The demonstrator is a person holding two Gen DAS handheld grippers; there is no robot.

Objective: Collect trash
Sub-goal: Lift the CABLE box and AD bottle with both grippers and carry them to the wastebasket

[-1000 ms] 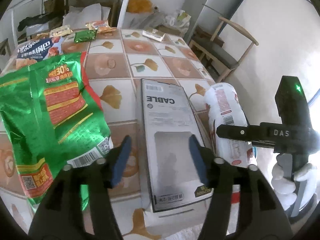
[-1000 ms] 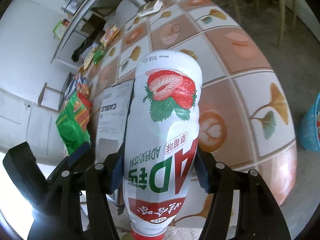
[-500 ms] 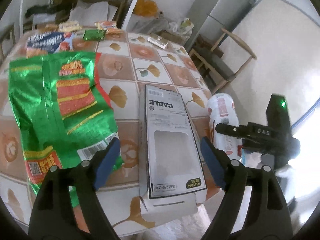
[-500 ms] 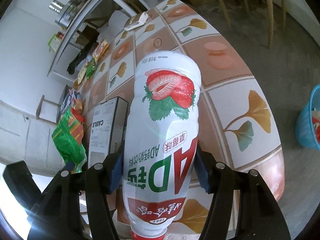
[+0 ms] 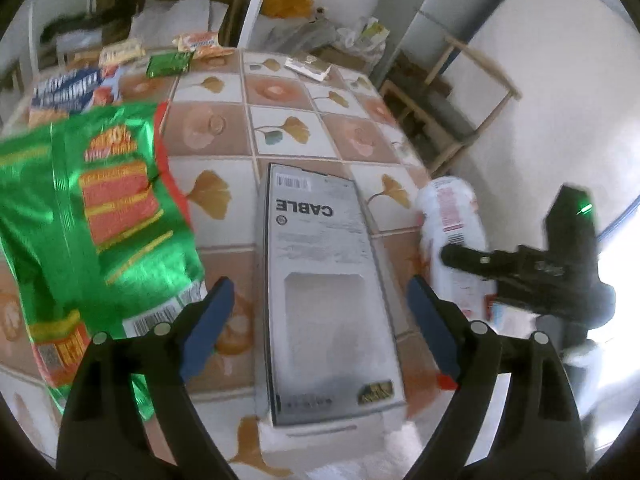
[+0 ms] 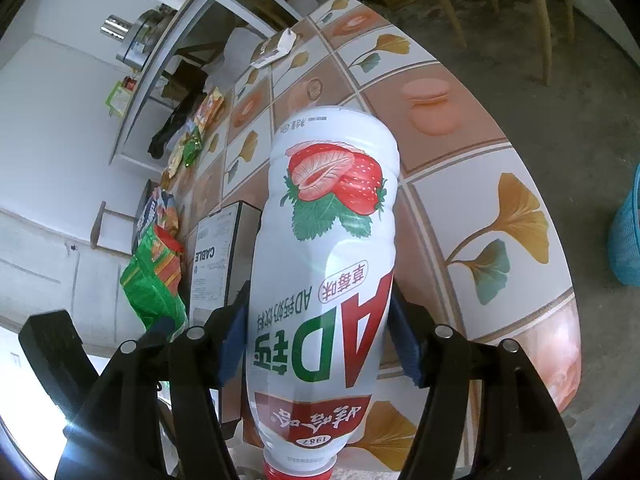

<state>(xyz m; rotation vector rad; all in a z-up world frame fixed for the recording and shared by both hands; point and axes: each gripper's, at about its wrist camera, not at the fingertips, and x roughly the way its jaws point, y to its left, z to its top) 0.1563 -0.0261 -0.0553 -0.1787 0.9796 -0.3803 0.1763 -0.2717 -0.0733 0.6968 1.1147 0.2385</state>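
A: Left to right, quick. Green snack bag (image 5: 92,216) lies flat on the tiled table (image 5: 280,92), blue snack bag (image 5: 68,88) behind it. Left gripper (image 5: 316,320) straddles the grey CABLE box (image 5: 320,280), jaws opening, pads clear of the box sides, nothing grasped.

B: Right side?

A: Right gripper (image 6: 320,340) is clamped on the strawberry milk bottle (image 6: 328,260), cap end toward the camera, lifted above the table edge. Blue basket (image 6: 628,232) sits on the floor at far right, probably the bin.

B: Risks?

A: Box overhangs the near edge; an off-centre pinch could tip it off. Bottle is smooth, could slip in a swing. Green bag lies just beside the left finger, may snag. Small wrappers (image 5: 168,62) are far back.
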